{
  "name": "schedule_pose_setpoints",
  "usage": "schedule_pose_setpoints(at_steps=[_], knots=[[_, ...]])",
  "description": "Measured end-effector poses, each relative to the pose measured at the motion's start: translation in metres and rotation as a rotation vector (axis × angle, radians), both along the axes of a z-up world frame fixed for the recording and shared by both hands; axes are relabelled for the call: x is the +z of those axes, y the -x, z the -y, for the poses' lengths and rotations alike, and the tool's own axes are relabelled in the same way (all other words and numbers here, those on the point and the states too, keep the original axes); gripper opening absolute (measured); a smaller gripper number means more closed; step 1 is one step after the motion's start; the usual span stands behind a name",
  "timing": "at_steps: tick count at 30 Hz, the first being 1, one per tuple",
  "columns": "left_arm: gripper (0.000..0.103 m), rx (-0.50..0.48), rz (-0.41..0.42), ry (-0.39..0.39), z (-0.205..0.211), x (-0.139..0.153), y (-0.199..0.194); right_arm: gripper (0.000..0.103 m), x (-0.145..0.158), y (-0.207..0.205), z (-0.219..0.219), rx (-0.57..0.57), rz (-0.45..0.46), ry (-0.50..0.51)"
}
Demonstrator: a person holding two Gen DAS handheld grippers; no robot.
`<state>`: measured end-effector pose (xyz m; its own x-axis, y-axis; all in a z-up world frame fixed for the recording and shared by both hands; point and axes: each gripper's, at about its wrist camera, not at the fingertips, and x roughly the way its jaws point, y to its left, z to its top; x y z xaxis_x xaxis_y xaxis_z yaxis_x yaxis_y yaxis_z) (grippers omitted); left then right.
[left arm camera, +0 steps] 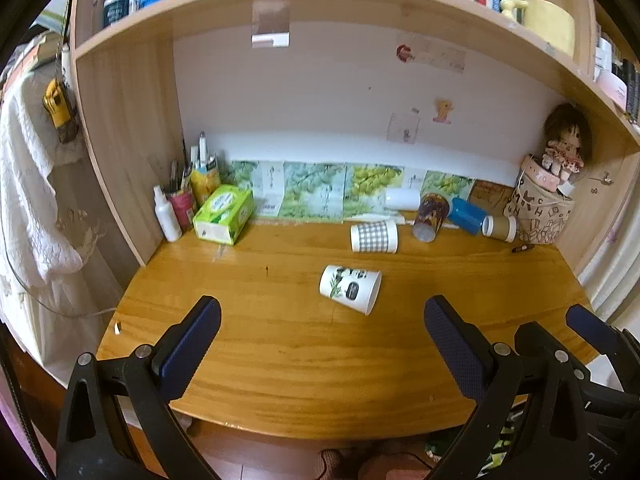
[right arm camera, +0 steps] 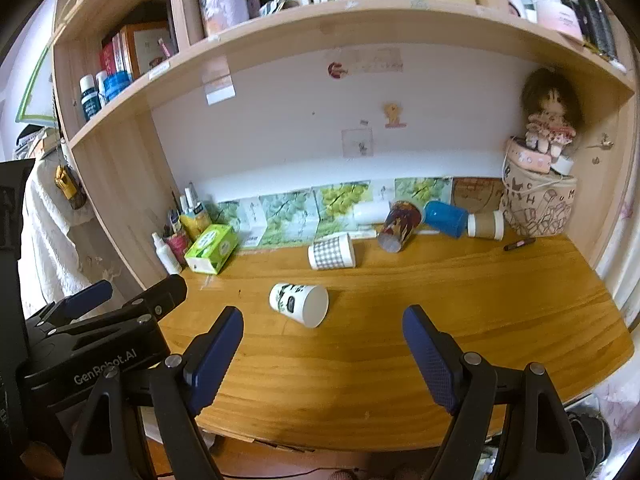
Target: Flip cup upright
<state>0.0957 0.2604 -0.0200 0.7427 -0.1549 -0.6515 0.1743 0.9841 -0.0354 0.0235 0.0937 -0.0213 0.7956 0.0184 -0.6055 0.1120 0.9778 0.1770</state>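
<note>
Lying on its side near the middle of the wooden desk [left arm camera: 280, 360], a white paper cup [left arm camera: 350, 289] printed with green leaves waits to be stood up. In the left wrist view it sits at about one o'clock from the left gripper [left arm camera: 322, 330], whose blue, ribbed pads are spread wide and hold nothing. In the right wrist view the cup [right arm camera: 299, 303] lies at about eleven o'clock from the right gripper [right arm camera: 322, 334], also spread wide and empty. Neither touches it; the two look about equally near. The cup's long axis runs roughly left to right, its wider end toward the right and slightly toward the viewer. The walls look thin, smooth and easily crushed. Farther back, a checked cup [left arm camera: 374, 236] and other cups also lie tipped over.
</note>
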Motion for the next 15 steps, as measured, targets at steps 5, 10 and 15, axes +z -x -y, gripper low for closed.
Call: schedule_pose_setpoints(at_steps=[5,10,15], knots=[[0.101,0.012,-0.057,0.008,-0.009,-0.007,-0.006,0.083,-0.003,-0.009,-0.006,0.021,-0.046,-0.019],[0.101,0.042,-0.083,0.001,-0.013,-0.012,-0.011,0.083,-0.009,-0.02,-0.012,0.053,-0.089,-0.034],[0.101,0.045,-0.131,0.003,-0.014,-0.018,-0.025,0.083,-0.017,-0.036,-0.013,0.084,-0.151,-0.053]])
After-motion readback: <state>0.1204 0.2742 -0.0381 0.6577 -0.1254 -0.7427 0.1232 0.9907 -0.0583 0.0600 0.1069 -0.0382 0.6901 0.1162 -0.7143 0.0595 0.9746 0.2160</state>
